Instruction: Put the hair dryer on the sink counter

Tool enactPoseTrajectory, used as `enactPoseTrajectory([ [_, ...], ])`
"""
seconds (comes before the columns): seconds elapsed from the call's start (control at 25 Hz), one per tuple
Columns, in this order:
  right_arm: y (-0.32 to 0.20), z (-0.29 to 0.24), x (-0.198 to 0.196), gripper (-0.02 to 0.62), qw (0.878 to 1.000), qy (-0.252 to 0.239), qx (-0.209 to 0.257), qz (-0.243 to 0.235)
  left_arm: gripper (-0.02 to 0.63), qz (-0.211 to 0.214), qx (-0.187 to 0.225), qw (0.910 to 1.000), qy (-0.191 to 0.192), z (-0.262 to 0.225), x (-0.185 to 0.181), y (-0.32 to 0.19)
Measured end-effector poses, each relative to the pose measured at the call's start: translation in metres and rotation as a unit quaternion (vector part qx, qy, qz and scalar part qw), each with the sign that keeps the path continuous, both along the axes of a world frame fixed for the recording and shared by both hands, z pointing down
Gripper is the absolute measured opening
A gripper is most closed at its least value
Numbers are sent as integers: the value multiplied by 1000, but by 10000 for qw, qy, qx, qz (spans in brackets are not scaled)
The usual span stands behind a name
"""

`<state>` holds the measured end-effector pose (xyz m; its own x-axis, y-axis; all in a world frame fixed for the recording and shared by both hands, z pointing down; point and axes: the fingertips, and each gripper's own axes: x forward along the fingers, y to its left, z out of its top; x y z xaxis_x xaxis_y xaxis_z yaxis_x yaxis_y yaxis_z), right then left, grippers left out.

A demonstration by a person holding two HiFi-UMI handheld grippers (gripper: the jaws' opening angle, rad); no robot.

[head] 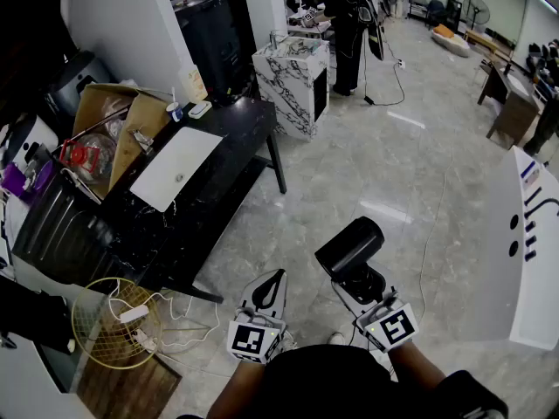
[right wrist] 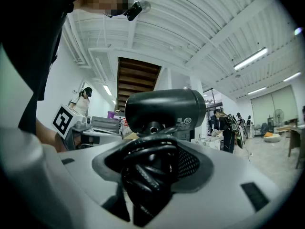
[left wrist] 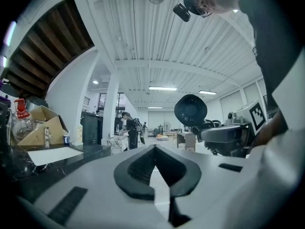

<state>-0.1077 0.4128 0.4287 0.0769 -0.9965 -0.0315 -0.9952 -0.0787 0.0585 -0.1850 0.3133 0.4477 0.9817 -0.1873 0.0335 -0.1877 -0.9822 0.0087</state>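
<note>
A black hair dryer stands upright over the floor in my right gripper, which is shut on its handle. In the right gripper view the dryer's barrel lies crosswise above the jaws, and a coiled black cord is wound round the handle between them. My left gripper hangs level beside it at the left, shut with nothing in it. From the left gripper view the dryer shows at the right. A black counter with a white sink stands at the left.
A white counter with a black faucet lies at the right edge. A cardboard box and bottles crowd the black counter's far end. A wire basket and cables lie near left. A marble-patterned cabinet and a person stand farther off.
</note>
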Motion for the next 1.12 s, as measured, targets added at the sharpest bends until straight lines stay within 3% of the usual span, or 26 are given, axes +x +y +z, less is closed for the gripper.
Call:
enactPoseTrajectory([
  [0.44,-19,0,3,252,9996,129,134,201,-6,35,52,10000,-20,3,-6,-20],
  [0.72,-37,-9,-2,252,9992,-219,257,202,-6,60,52,10000,0,3,-11,-42],
  [1.12,-72,-29,-14,253,9964,92,789,304,-6,170,188,9997,-40,2,-33,-82],
])
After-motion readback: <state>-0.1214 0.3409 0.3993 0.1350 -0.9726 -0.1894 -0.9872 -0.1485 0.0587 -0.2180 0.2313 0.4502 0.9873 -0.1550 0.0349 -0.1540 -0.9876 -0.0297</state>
